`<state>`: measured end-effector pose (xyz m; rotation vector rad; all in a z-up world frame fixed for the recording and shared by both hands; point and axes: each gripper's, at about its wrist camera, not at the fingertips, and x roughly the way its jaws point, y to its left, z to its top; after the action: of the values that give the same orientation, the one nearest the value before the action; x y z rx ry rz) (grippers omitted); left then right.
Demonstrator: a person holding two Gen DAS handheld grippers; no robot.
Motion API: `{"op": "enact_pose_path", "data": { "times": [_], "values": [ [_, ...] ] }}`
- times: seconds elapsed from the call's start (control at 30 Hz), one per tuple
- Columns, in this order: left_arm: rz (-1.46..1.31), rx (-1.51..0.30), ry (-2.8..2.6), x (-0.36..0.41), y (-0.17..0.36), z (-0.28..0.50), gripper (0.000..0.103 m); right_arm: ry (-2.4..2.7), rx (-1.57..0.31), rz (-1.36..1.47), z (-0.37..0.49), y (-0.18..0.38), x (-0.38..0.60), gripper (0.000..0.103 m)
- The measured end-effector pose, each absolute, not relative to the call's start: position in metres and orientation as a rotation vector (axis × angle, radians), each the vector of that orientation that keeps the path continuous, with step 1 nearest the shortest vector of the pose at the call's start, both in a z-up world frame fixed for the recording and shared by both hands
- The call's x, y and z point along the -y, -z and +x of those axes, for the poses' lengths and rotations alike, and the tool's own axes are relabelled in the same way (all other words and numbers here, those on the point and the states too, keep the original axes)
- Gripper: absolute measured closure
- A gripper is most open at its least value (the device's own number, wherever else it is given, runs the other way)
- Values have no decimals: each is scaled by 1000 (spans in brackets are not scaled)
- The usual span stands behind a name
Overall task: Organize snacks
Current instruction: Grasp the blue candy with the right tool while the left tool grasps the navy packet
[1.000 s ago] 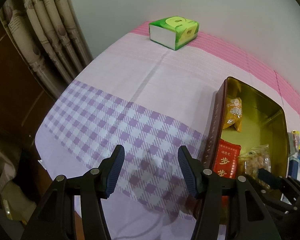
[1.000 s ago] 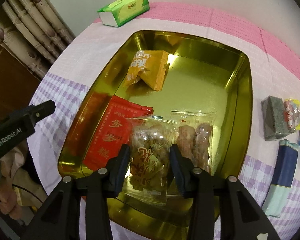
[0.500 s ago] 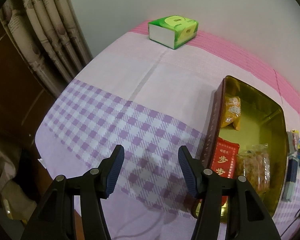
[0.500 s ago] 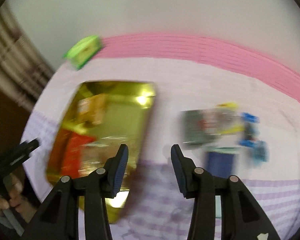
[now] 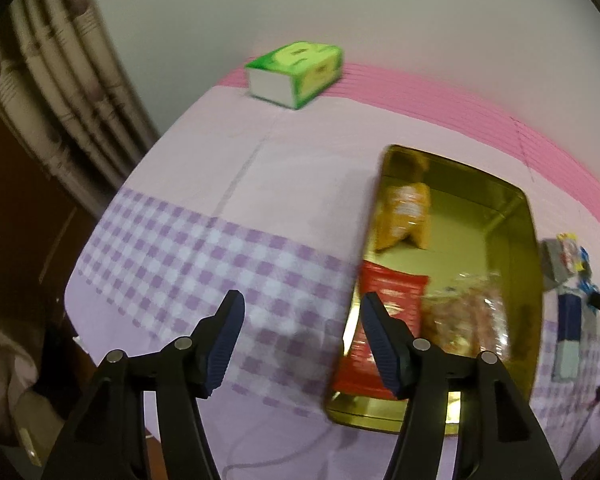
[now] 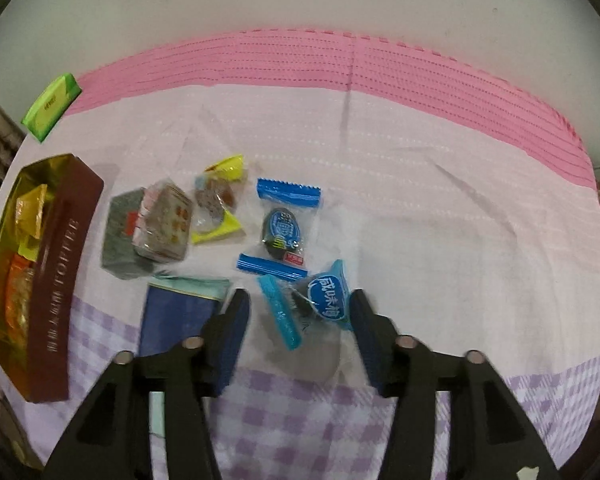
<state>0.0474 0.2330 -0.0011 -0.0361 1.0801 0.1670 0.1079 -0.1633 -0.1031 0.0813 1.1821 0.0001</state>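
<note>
Blue ribbed pads lined the fingers of both grippers, and neither pair was pressed on anything. The right gripper was pointed steeply down over the loose snacks on the worktop, which was covered in a pink and lilac-checked cloth; its fingers were parted and widening, and a blue plum-candy packet was seen lying in the gap between them, clear of both pads. A second blue packet was laid just beyond it, a yellow-edged packet to the left of that, and further left a clear-wrapped cake was resting against a grey block. A dark blue pouch was lying beside the left finger of that pair, partly hidden behind it. The left gripper was held over the checked cloth at the near left corner of the gold tin, its fingers also apart and spreading, with only cloth and the tin's edge seen between them; whether the right-hand pad was touching the tin's wall could not be told. Inside the tin, an orange packet, a red packet and a clear bag of brown pieces were found. A green tissue pack was set at the far edge of the worktop, well apart from the snacks.
</note>
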Motion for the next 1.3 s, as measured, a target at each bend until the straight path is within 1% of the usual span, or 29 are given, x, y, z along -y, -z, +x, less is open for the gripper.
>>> {"op": "enact_pose_path", "data": {
  "times": [0.23, 0.4, 0.57, 0.77, 0.93, 1.07, 1.3],
  "values": [
    [35, -1100, -57, -177, -2, 51, 40, -10, -1134, 38, 111, 122, 166, 48],
    [76, -1110, 27, -131, -4, 55, 40, -33, -1076, 36, 104, 123, 173, 61],
    [128, -1119, 111, -80, 0, 56, 40, -53, -1024, 24, 86, 122, 184, 67],
    [139, -1151, 222, -23, 19, 57, 40, -63, -988, 82, 71, 122, 202, 68],
    [97, -1189, 307, 10, 36, 59, 40, -31, -974, 111, 62, 122, 216, 68],
    [115, -1203, 331, 38, 48, 63, 40, -10, -974, 126, 51, 123, 227, 68],
    [131, -1273, 328, 66, 69, 75, 40, 17, -997, 138, 36, 123, 237, 68]
  ]
}}
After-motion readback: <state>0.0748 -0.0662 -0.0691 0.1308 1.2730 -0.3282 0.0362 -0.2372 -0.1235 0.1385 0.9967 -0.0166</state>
